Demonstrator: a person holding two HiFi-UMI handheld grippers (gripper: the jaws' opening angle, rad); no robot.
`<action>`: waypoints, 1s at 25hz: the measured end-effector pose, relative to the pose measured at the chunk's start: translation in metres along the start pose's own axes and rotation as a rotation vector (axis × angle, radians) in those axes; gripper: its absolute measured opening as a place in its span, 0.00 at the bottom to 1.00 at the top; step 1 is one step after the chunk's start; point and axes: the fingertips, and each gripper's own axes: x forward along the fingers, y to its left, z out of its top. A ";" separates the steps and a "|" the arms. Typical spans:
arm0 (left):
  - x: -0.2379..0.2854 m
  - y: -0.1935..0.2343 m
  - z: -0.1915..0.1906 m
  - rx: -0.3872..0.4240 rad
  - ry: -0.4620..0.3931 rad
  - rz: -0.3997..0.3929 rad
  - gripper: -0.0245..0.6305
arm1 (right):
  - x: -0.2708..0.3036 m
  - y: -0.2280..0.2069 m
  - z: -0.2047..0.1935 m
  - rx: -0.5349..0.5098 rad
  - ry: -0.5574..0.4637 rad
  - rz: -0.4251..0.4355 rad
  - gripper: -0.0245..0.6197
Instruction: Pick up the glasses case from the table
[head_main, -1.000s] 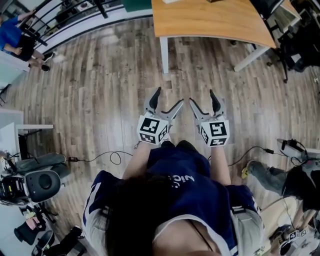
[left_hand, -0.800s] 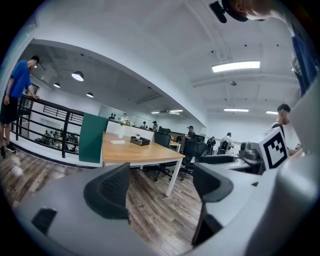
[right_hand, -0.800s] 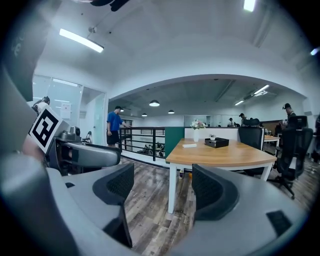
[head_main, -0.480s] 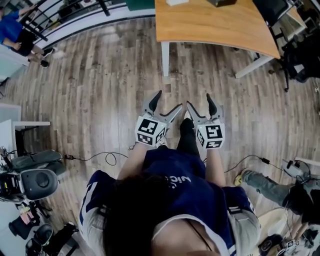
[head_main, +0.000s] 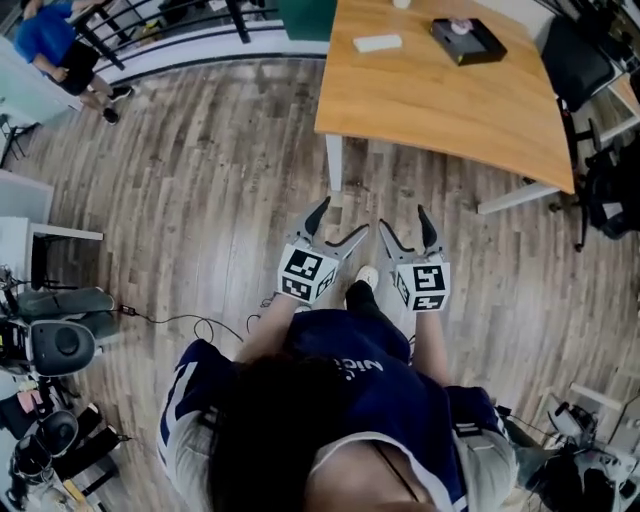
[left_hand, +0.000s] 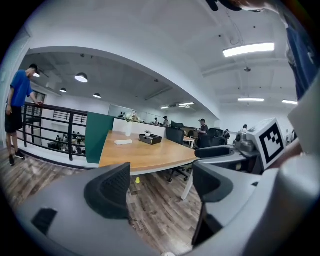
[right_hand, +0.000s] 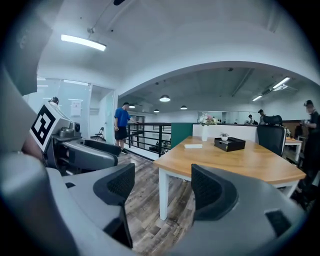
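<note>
Wooden tabletop (head_main: 450, 110) seen ahead in head view. One white oblong glasses case (head_main: 378, 43) laid near far edge; one black tray (head_main: 467, 40) near it, apart. Two grippers held over plank floor (head_main: 200, 180), short of tabletop and well apart from case: left gripper (head_main: 340, 218), right gripper (head_main: 403, 218).
Left gripper view: jaws spread, nothing between.
Right gripper view: jaws spread wide, nothing held.
Step judged as approach. Next: reach across tabletop needed, one gripper's jaws brought around case.
</note>
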 end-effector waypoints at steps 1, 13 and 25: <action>0.011 0.006 0.007 -0.007 -0.011 0.021 0.64 | 0.007 -0.012 0.004 -0.001 -0.006 0.010 0.57; 0.105 -0.005 0.031 -0.030 -0.024 0.072 0.63 | 0.047 -0.096 -0.003 -0.043 0.061 0.091 0.56; 0.143 0.008 0.034 -0.086 -0.011 0.036 0.63 | 0.078 -0.115 -0.003 -0.025 0.069 0.133 0.56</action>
